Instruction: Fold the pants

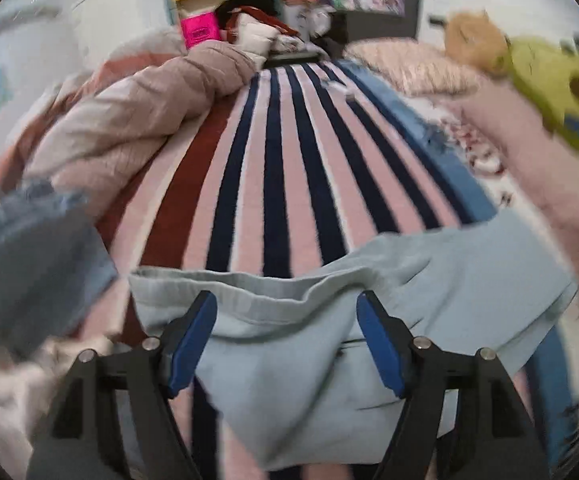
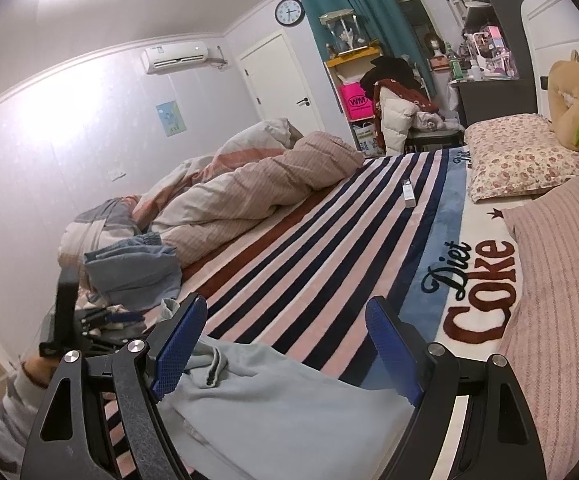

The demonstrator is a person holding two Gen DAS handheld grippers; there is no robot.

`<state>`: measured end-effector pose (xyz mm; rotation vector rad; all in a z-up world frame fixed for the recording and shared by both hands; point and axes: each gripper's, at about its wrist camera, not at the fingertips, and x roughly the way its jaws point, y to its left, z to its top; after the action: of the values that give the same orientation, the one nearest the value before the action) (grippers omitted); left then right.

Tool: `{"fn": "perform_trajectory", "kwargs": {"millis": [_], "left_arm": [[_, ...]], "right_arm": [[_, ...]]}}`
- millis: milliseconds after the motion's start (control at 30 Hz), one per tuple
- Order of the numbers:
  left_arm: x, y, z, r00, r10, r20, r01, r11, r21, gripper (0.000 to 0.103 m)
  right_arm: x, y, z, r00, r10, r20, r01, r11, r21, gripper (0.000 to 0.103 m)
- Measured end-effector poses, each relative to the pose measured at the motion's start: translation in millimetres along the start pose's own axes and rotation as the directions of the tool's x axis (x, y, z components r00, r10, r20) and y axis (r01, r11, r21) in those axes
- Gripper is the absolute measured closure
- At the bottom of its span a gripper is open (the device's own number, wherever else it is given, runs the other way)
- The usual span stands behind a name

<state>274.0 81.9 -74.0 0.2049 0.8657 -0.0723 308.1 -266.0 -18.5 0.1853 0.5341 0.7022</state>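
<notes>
A: Nearest us, the left gripper (image 1: 287,312) hangs with jaws wide apart over the pale blue pants (image 1: 329,360), which lie on the striped blanket (image 1: 289,152). Nothing between the pads; the waistband hem runs just ahead of the tips.

B: Same on the other side. The right gripper (image 2: 285,320) is spread wide too, holding nothing, with the pants (image 2: 281,396) rumpled beneath it and a drawstring loop showing near its left finger.

A: The left view is smeared, so I'd guess that gripper sits low over the cloth, but touching? Can't say.

B: The risk from here, as I judge it: a pinch takes only the top layer, and the fold drags crooked.

A: Or a tip snags that drawstring and bunches the waist.

B: Further out, a folded denim piece (image 2: 133,268) lies beside the left gripper (image 2: 89,324), near enough to get swept along.

A: Beyond it, the heaped duvet (image 2: 249,184) crowds the blanket's edge.

B: And a small white box (image 2: 408,193) rests mid-blanket, well apart, with pillows (image 2: 517,156) at the far end.
</notes>
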Motion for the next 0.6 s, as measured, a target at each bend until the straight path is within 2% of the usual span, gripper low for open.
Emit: {"fn": "perform_trajectory", "kwargs": {"millis": [133,267,300,333,367,400,433,500,567,600], "left_arm": [[25.1,-12.3,1.7,0.997,-0.049,-0.052,0.057,0.985,0.166,0.035],[58.4,-14.9,6.2,0.993,-0.028,-0.117,0.057,0.966,0.252,0.035],[65.4,-11.8,7.9,0.99,-0.037,-0.138,0.07,0.967,0.243,0.04],[73.7,-6.1,8.5,0.983,-0.064,-0.17,0.1,0.972,0.212,0.057],[79.7,-2.4,7.9,0.976,-0.087,-0.201,0.126,0.974,0.187,0.068],[83.3,0.1,5.0,0.968,-0.103,-0.229,0.142,0.976,0.163,0.089],[83.7,3.7,0.8,0.964,-0.106,-0.242,0.145,0.979,0.146,0.1],[70.6,13.9,-5.2,0.975,-0.098,-0.2,0.123,0.986,0.113,0.102],[43.5,35.8,-5.7,0.991,-0.012,-0.135,0.019,0.999,0.049,0.102],[33.1,44.7,-5.6,0.993,0.017,-0.115,-0.014,1.0,0.027,0.102]], "right_arm": [[5.8,1.1,-1.4,1.0,-0.005,-0.016,0.005,1.0,-0.006,0.024],[11.6,-0.3,-3.2,0.999,-0.02,-0.03,0.02,1.0,-0.003,0.024],[12.7,-0.9,-3.5,0.999,-0.02,-0.031,0.02,1.0,0.0,0.024],[14.3,-1.2,-4.0,0.999,-0.02,-0.035,0.02,1.0,0.002,0.024],[16.1,-1.2,-4.6,0.999,-0.02,-0.04,0.02,1.0,0.002,0.024],[17.4,-1.3,-5.0,0.999,-0.023,-0.043,0.023,1.0,0.0,0.024],[19.0,-1.4,-4.9,0.999,-0.028,-0.046,0.028,1.0,0.0,0.024],[19.7,-2.5,-5.3,0.998,-0.029,-0.047,0.029,1.0,0.007,0.024],[19.8,-3.4,-5.0,0.999,-0.026,-0.047,0.026,1.0,0.016,0.024],[19.5,-3.7,-4.8,0.999,-0.024,-0.046,0.025,1.0,0.017,0.024]]}}
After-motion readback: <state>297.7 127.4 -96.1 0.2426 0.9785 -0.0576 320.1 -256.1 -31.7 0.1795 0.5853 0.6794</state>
